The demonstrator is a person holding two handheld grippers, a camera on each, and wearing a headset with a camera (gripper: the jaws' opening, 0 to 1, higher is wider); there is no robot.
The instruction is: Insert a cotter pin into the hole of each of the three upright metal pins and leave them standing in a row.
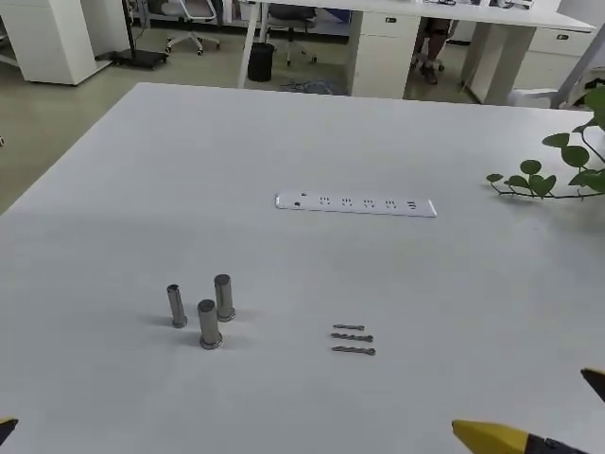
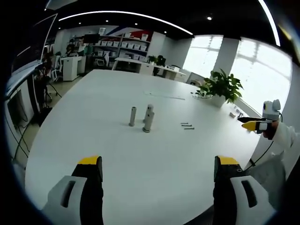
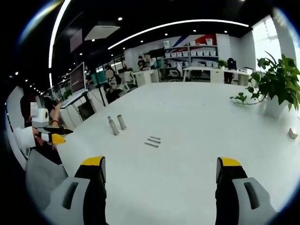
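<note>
Frankly, holes in metal pins (image 1: 209, 323) indiscernible; cotter pins (image 1: 353, 339) tiny.

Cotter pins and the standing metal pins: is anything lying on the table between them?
No. In the head view, the stretch of white table between the three upright metal pins and the three cotter pins is bare.

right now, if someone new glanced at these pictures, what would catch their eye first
Three metal pins stand upright in a loose cluster on the left of the white table, with three cotter pins lying side by side to their right. Farther back lies a white power strip, and a leafy plant reaches in at the right edge. The left gripper and right gripper are both open, holding nothing.
</note>
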